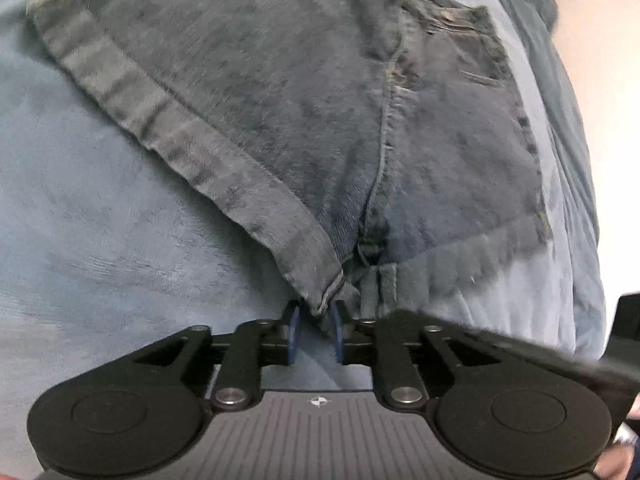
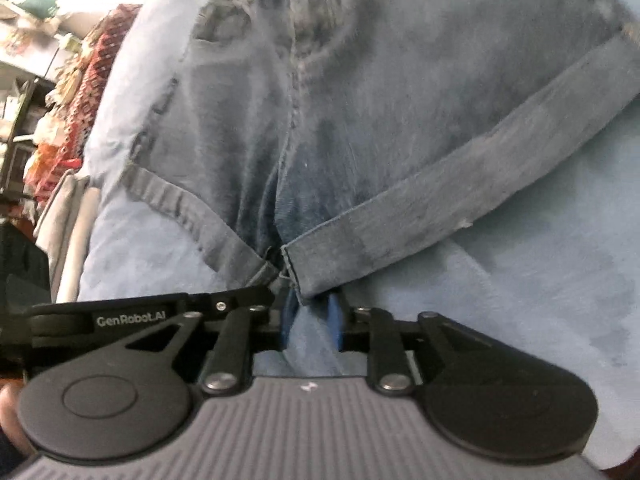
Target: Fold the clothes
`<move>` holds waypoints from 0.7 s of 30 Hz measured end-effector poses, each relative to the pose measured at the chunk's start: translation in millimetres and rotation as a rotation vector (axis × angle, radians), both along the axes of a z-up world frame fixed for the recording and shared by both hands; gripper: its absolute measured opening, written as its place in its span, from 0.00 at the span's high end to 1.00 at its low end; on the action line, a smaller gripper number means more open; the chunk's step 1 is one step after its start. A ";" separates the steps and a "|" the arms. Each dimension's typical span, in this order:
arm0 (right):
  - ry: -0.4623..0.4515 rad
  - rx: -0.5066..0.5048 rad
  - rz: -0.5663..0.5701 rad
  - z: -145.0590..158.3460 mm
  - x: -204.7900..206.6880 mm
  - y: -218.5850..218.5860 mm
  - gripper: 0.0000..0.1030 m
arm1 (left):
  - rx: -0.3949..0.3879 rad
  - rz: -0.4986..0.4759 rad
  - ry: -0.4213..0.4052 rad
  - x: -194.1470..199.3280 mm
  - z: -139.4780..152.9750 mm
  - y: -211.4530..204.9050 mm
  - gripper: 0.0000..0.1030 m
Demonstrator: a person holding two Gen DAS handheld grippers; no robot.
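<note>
A pair of dark blue denim shorts (image 1: 280, 92) with cuffed leg hems lies spread on a light blue cloth surface (image 1: 100, 220). My left gripper (image 1: 316, 312) is shut on the inner corner of one cuffed hem (image 1: 320, 288) by the crotch. In the right wrist view the same shorts (image 2: 360, 100) fill the frame. My right gripper (image 2: 312, 308) is shut on the inner corner of the other cuffed hem (image 2: 304, 280). The two grippers sit side by side; the left gripper's body (image 2: 140, 316) shows just left of the right one.
The blue cloth surface (image 2: 540, 280) spreads around the shorts. A darker blue fabric (image 1: 560, 80) lies along its right edge. Red patterned cloth (image 2: 92, 80) and cluttered shelves (image 2: 24, 100) stand beyond the left edge in the right wrist view.
</note>
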State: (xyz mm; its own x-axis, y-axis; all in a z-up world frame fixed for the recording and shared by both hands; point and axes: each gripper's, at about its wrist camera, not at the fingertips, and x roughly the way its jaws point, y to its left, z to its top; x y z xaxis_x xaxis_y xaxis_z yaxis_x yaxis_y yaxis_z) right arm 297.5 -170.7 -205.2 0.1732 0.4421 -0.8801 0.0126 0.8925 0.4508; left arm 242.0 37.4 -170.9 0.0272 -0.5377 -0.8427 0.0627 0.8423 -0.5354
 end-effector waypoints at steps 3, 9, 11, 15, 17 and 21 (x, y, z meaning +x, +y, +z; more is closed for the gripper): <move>-0.055 -0.054 0.010 26.6 -1.4 -23.2 0.70 | 0.025 -0.033 -0.048 -1.7 18.1 10.6 0.77; -0.176 -0.317 -0.076 64.7 17.4 -109.0 0.68 | 0.099 -0.080 -0.158 15.5 42.7 17.3 0.77; -0.208 -0.377 -0.098 70.3 29.8 -138.4 0.68 | 0.101 -0.123 -0.195 23.4 48.2 3.3 0.77; -0.244 -0.420 -0.097 72.2 57.8 -182.0 0.65 | 0.052 -0.204 -0.234 31.1 50.9 -34.6 0.77; -0.227 -0.403 -0.076 66.6 72.0 -193.9 0.64 | 0.019 -0.237 -0.220 31.8 44.7 -59.0 0.77; -0.183 -0.310 0.002 47.0 95.8 -201.2 0.64 | 0.022 -0.312 -0.208 25.5 27.6 -100.4 0.81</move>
State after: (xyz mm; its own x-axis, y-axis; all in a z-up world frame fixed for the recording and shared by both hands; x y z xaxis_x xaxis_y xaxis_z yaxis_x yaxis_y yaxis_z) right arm 393.3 -371.9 -158.2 0.3394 0.1597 -0.9270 -0.0454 0.9871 0.1535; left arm 267.5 -63.0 -143.3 0.0369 -0.5291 -0.8477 0.4236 0.7766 -0.4663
